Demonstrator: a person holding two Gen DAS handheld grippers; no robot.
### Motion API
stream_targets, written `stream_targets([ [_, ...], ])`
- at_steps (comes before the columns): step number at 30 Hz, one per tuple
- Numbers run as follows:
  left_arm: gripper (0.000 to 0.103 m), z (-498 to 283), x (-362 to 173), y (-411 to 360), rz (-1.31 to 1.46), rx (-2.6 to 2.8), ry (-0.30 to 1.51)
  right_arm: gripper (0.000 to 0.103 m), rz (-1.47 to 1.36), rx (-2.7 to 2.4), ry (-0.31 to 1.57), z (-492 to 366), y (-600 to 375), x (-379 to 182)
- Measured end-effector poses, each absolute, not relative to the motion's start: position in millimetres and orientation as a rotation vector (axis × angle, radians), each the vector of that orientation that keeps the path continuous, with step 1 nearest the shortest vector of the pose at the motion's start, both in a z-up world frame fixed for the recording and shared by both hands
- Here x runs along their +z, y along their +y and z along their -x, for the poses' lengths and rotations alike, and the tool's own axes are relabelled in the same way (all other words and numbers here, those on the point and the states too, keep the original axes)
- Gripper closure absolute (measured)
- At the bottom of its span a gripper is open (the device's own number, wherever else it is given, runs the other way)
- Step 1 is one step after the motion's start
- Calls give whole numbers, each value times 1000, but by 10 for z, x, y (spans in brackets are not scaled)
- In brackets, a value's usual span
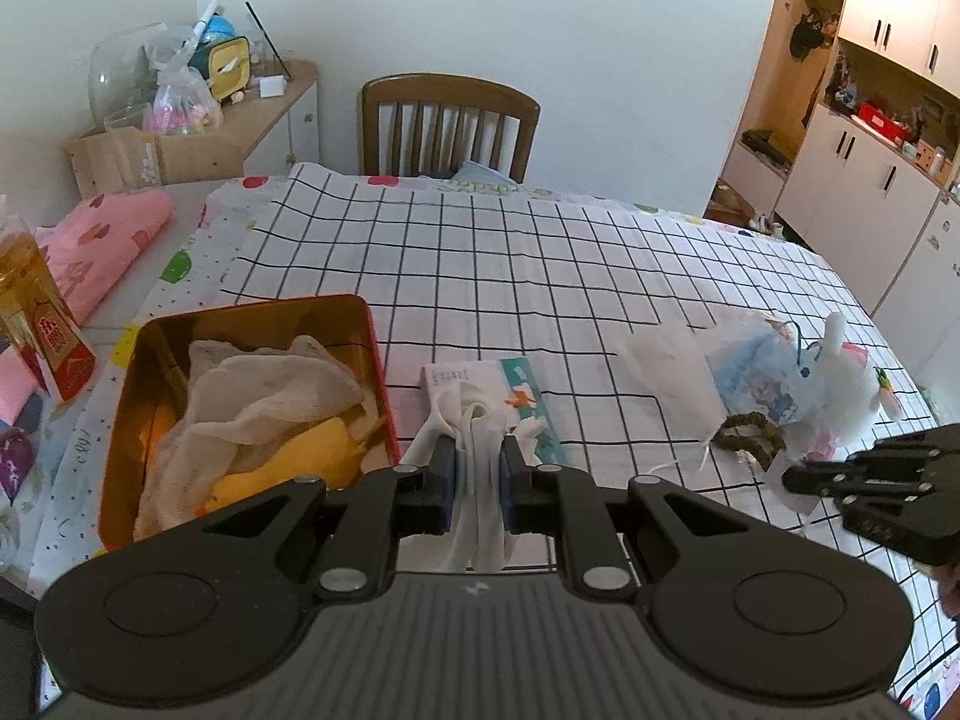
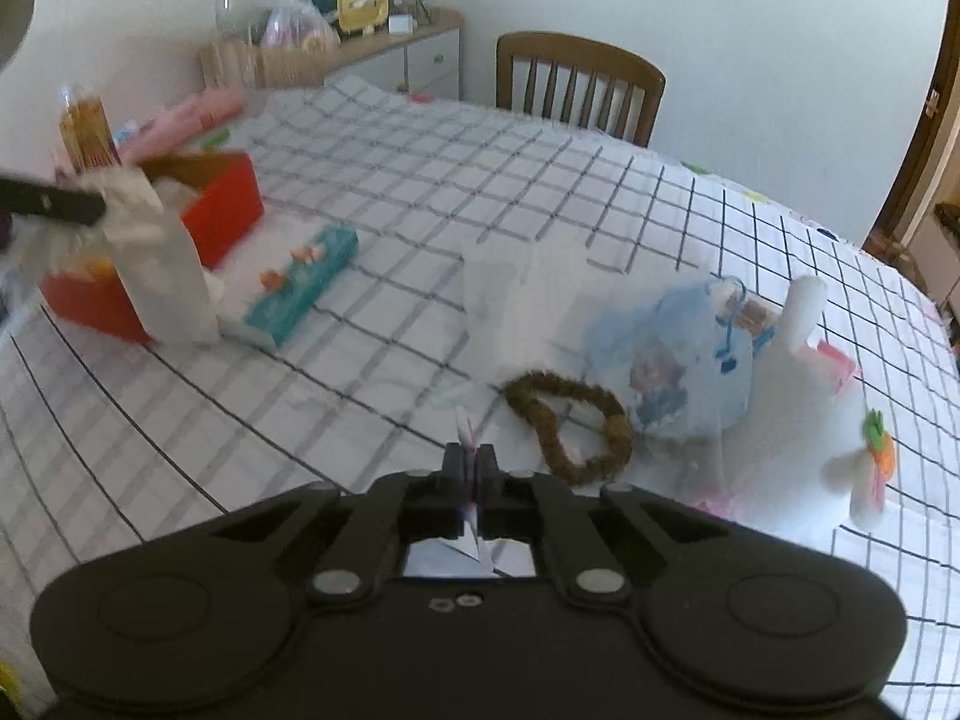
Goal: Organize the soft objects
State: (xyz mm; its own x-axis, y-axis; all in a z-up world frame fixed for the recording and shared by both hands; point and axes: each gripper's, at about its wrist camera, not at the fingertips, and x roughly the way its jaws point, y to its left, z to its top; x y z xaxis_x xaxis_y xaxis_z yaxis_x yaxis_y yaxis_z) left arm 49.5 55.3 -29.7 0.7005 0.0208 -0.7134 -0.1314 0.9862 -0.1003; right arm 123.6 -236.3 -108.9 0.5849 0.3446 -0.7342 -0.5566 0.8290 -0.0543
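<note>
My left gripper [image 1: 477,456] is shut on a white cloth [image 1: 480,516] that hangs from its jaws, just right of the red tin box [image 1: 375,354]. The box holds a gauze cloth [image 1: 258,384] and a yellow soft item [image 1: 294,462]. From the right wrist view the cloth [image 2: 162,276] hangs in front of the box [image 2: 228,210]. My right gripper [image 2: 469,462] is shut on a thin pale plastic edge [image 2: 465,426]. Beside it lie a brown hair tie [image 2: 570,420], a blue bag [image 2: 678,354] and a white plush [image 2: 798,420].
A teal tissue packet [image 1: 528,408] lies on the checked tablecloth [image 1: 510,276] right of the box. A bottle [image 1: 36,324] and pink cloth [image 1: 102,246] sit at the left. A wooden chair [image 1: 447,120] stands behind the table; cabinets [image 1: 864,180] at right.
</note>
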Motion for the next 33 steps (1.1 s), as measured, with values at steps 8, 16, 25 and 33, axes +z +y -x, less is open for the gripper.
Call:
stream_targets([
  [8, 89, -459, -231, 780, 145, 100, 774, 101, 263, 624, 704, -1216, -2125, -655],
  [16, 89, -428, -204, 1035, 147, 118, 772, 101, 240, 590, 766, -1284, -2284, -802],
  [25, 89, -466, 17, 1343, 114, 136, 723, 101, 271, 691, 693, -1225, -1697, -475],
  [33, 89, -568, 227, 1679, 74, 171, 685, 100, 280, 828, 626, -1344, -839, -232],
])
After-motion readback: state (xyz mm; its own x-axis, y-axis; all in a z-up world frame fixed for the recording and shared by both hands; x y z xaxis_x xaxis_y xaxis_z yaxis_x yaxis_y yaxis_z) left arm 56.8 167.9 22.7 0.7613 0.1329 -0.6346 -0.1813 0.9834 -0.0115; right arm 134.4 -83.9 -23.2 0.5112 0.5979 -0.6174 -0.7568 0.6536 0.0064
